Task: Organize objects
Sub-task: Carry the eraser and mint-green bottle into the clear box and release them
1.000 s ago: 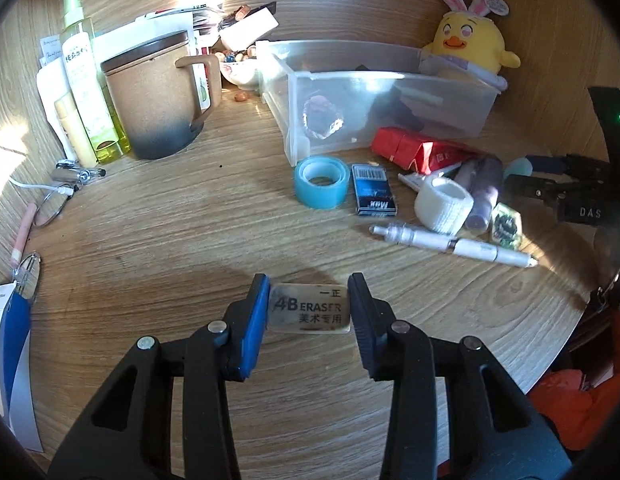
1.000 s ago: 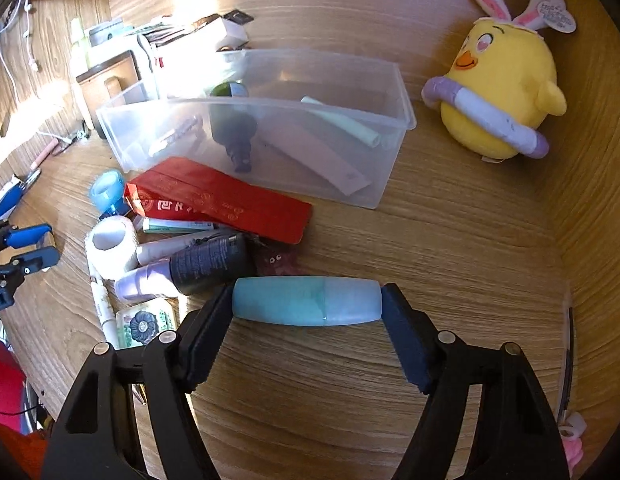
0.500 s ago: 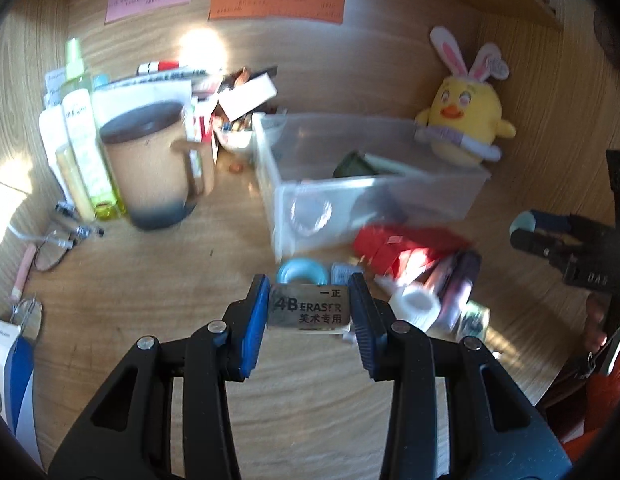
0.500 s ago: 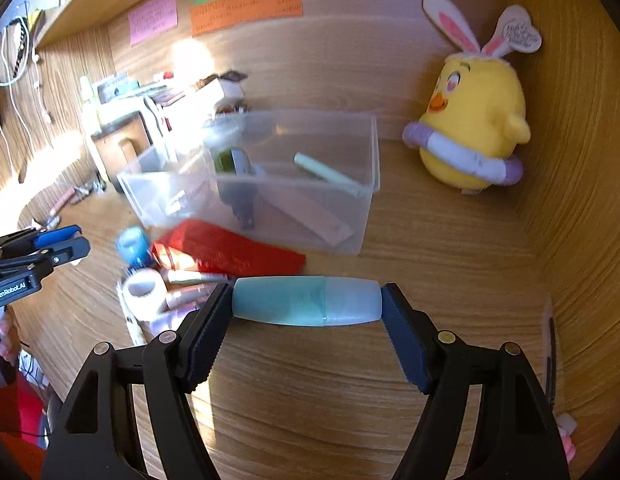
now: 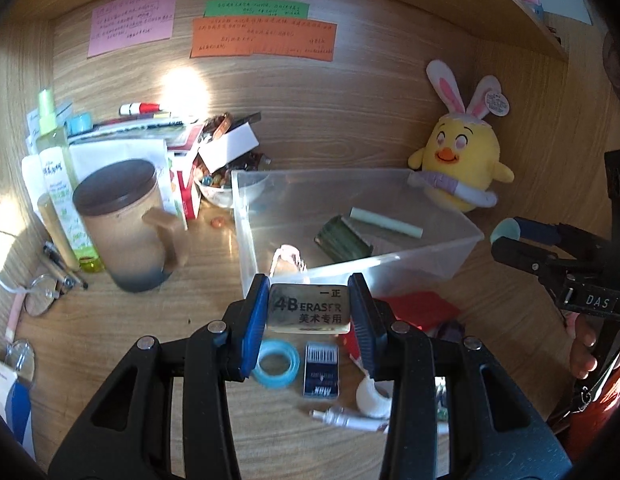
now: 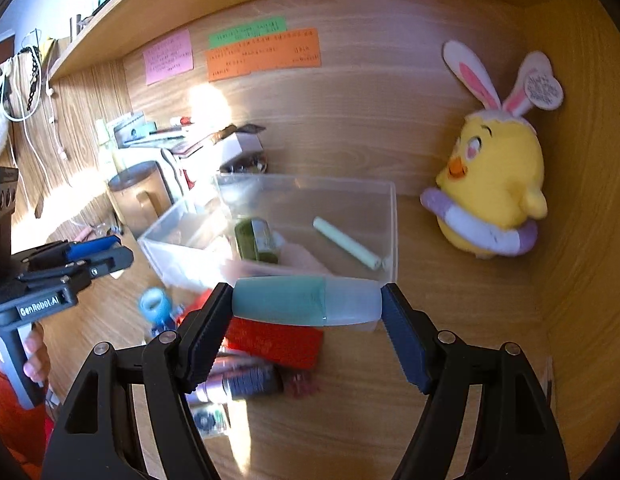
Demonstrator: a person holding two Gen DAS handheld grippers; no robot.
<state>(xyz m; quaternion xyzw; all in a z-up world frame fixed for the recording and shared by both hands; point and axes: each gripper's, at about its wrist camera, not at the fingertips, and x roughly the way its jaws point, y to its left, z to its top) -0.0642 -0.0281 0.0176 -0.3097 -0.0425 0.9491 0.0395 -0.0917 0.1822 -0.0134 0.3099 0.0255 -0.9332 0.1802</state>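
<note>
My left gripper (image 5: 308,312) is shut on a grey 4B eraser (image 5: 308,308) and holds it above the desk, just in front of the clear plastic box (image 5: 437,248). My right gripper (image 6: 308,306) is shut on a teal and white tube (image 6: 306,306), held crosswise in front of the same box (image 6: 389,216). The box holds a dark green item (image 5: 341,238) and a pale green stick (image 5: 385,222). On the desk lie a blue tape roll (image 5: 276,364), a small blue box (image 5: 321,370), a white tape roll (image 5: 371,398) and a red packet (image 6: 278,340).
A brown lidded mug (image 5: 126,224) and a green bottle (image 5: 56,172) stand left of the box. A yellow plush chick (image 5: 461,172) sits at the back right. Clutter is piled behind the mug. Sticky notes (image 5: 262,38) hang on the wooden back wall.
Both grippers have risen from the desk with their loads and moved toward the clear box. The loose items now lie below them.
</note>
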